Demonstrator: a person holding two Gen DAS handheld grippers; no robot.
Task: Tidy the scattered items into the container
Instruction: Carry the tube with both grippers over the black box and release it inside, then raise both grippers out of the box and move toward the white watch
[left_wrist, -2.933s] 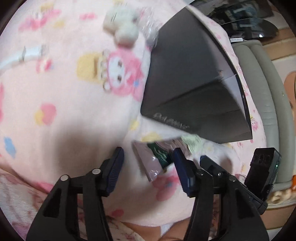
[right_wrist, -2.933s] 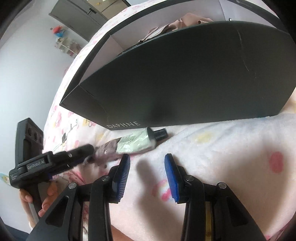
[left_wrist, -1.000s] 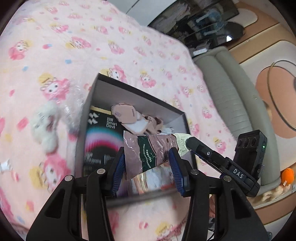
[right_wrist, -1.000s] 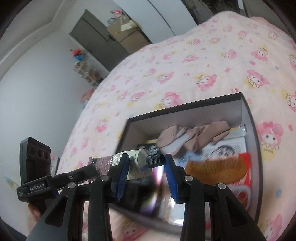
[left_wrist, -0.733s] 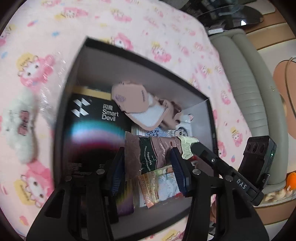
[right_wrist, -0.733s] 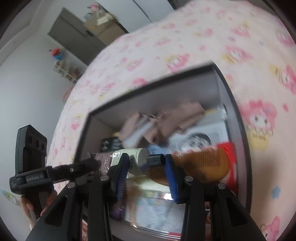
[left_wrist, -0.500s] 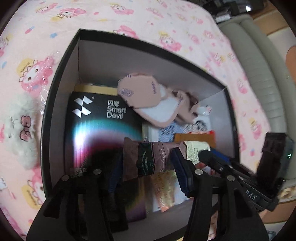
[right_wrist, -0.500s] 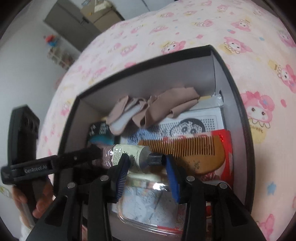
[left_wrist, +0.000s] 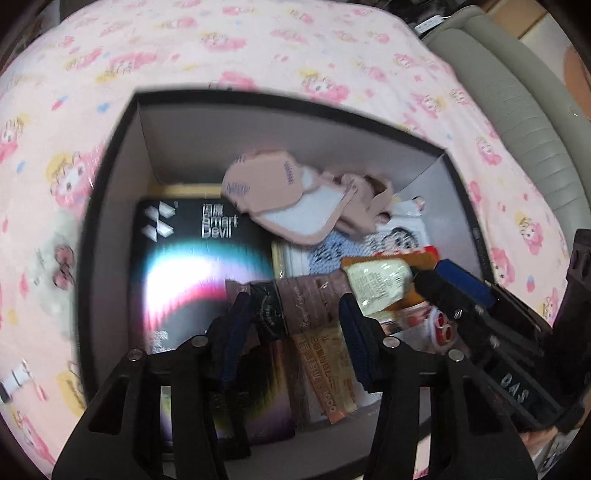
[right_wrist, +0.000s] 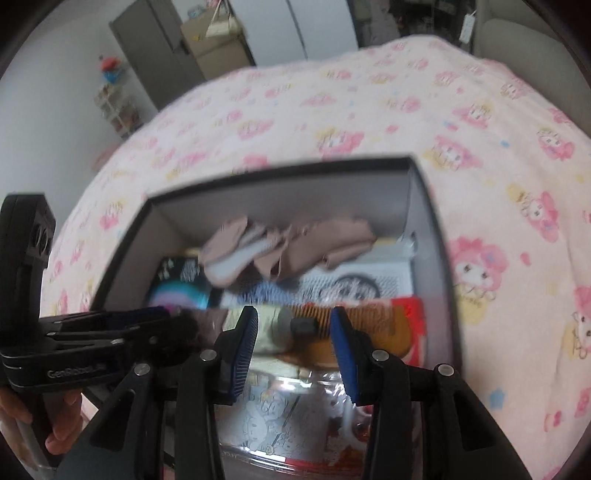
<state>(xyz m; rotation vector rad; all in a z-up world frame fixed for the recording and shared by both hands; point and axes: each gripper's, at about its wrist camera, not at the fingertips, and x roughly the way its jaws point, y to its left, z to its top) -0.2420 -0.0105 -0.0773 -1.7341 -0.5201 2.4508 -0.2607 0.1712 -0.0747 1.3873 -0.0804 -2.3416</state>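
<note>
Pink blanket (left_wrist: 258, 48) holds the box (left_wrist: 114, 173); both grippers, left (left_wrist: 295, 325) and right (right_wrist: 293, 332), hang wide open beside the loose tube (left_wrist: 325, 291).

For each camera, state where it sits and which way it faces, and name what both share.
Left wrist: on the left gripper, looking down into the black box; its fingers flank the tube; the right gripper enters from the right.
Right wrist: on the right gripper, looking down into the box; the left gripper and a hand show.
Shared: box, tube, comb, pink blanket.
</note>
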